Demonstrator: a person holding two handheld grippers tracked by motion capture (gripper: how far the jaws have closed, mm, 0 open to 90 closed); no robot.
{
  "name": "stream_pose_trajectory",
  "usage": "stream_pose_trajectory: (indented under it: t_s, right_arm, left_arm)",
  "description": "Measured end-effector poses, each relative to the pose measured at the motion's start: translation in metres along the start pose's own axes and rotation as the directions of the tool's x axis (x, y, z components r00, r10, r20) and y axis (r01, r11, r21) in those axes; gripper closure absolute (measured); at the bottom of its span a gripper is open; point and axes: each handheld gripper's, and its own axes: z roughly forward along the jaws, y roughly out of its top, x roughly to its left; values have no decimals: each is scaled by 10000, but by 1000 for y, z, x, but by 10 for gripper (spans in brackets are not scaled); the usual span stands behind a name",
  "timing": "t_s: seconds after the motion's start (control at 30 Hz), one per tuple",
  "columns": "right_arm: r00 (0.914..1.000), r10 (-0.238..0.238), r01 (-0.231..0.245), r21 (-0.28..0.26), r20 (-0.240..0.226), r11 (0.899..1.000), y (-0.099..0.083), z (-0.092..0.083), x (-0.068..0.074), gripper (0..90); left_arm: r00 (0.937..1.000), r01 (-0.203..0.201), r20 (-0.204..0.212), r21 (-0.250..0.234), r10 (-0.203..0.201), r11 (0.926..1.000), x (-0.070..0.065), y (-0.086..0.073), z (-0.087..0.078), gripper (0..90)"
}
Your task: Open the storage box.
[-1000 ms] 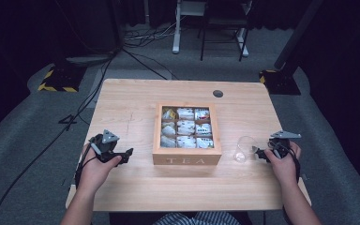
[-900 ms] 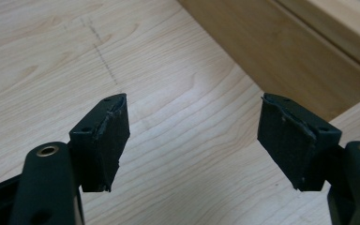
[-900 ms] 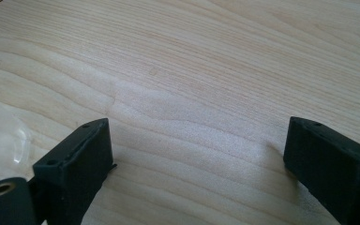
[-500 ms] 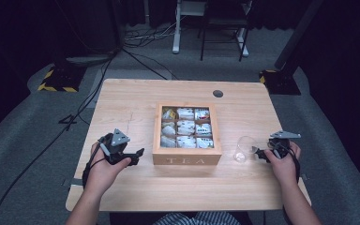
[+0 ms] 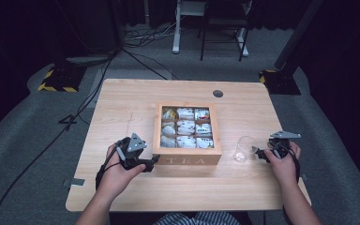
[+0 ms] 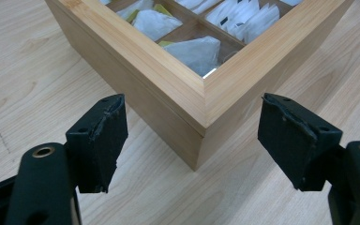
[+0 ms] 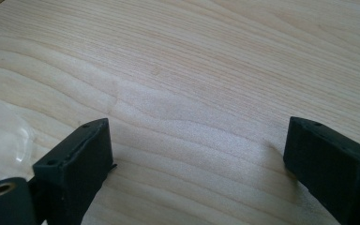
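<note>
- Wooden tea box (image 5: 186,154), lettered "TEA" on its near face, square, nine compartments filled with white tea bags (image 5: 186,126); seated on the table (image 5: 122,103) between the two grippers, far closer to the left one.
- Left gripper (image 5: 153,161), held in the left hand (image 5: 117,171), jaws spread wide and empty, tips just beside the box's near left corner; contact with the wood not discernible from above.
- Same corner (image 6: 201,126) seen in the left gripper view, centred between the two parted black jaws, one jaw to each side of it, bare table grain visible between pads and box walls.
- Nearest compartments beyond that corner: folded white sachets (image 6: 194,49), some with a yellow tag (image 6: 161,8).
- Right gripper (image 5: 258,153), held in the right hand (image 5: 281,164), jaws wide apart and gripping nothing, pointed toward the box from its right side, well apart from it.
- Clear glass (image 5: 243,149), standing on the table just ahead of the right gripper's tips, between that gripper and the box; touching or not, cannot tell.
- Right gripper view: plain wood grain between the open jaws, faint transparent edge of the glass (image 7: 9,136) beside one jaw.
- Grey three-cornered plate (image 5: 135,143) atop the left gripper; cable trailing back along the wrist.
</note>
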Motion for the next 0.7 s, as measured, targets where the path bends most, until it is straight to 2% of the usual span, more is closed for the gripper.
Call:
stream_pose_trajectory:
  t_s: [0.37,0.43,0.47,0.53,0.7]
  right_arm:
    - [10000,-6,6,17,-12,10000,0,0,0,83]
    - [10000,-12,12,19,-14,10000,0,0,0,83]
    - [10000,-15,15,18,-18,10000,0,0,0,83]
    - [10000,-15,15,18,-20,10000,0,0,0,83]
    - [10000,-46,46,12,-38,10000,0,0,0,83]
  left_arm:
    - [9993,374,-32,-110,-374,9992,-7,-6,17,252]
    - [9995,320,-73,-85,-321,9995,-7,-6,17,257]
    - [9990,440,-84,-172,-442,9989,-8,-7,20,257]
    - [9994,319,-124,-118,-320,9994,-8,-7,20,254]
    - [9987,509,-82,-73,-509,9987,-9,-11,26,258]
